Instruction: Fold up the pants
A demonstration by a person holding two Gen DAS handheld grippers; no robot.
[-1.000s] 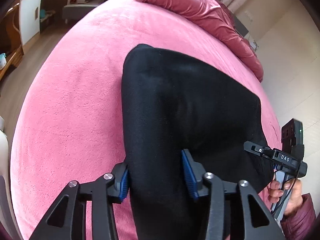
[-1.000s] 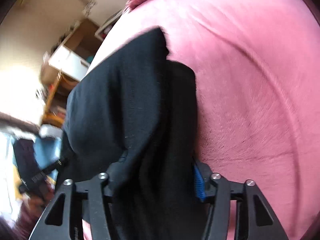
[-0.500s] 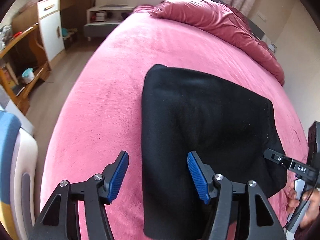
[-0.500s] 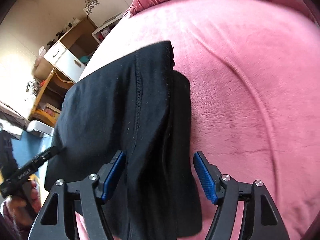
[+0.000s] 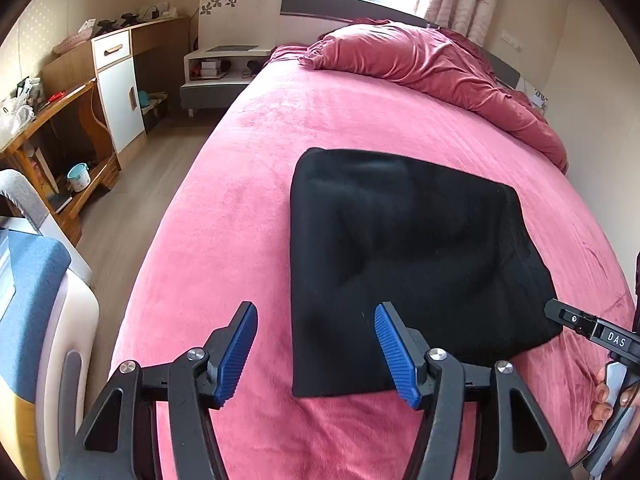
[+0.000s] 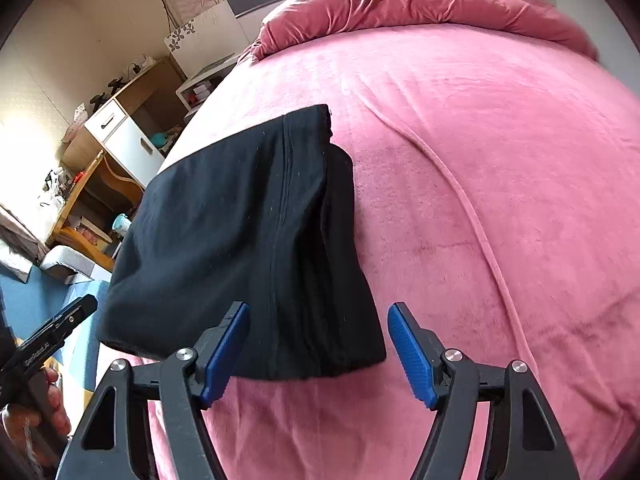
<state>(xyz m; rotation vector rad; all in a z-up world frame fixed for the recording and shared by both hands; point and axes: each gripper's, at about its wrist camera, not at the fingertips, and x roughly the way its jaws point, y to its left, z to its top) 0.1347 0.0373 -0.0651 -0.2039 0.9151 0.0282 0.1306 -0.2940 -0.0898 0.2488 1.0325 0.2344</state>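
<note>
The pink bed [image 5: 248, 208] carries the black pants [image 5: 400, 248], folded into a compact stack near its front edge. My left gripper [image 5: 316, 350] and right gripper [image 6: 318, 350] hover above it, jaws apart, empty. Folding looks finished; next I'd only square loose edges.

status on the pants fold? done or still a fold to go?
Looks done: the black pants lie as a compact folded rectangle on the pink bed cover, layered edges stacked along one side in the right wrist view. In hand: nothing; the left gripper and right gripper are both open, hovering at the near edge. Left: at most squaring the slightly offset layers.
</note>
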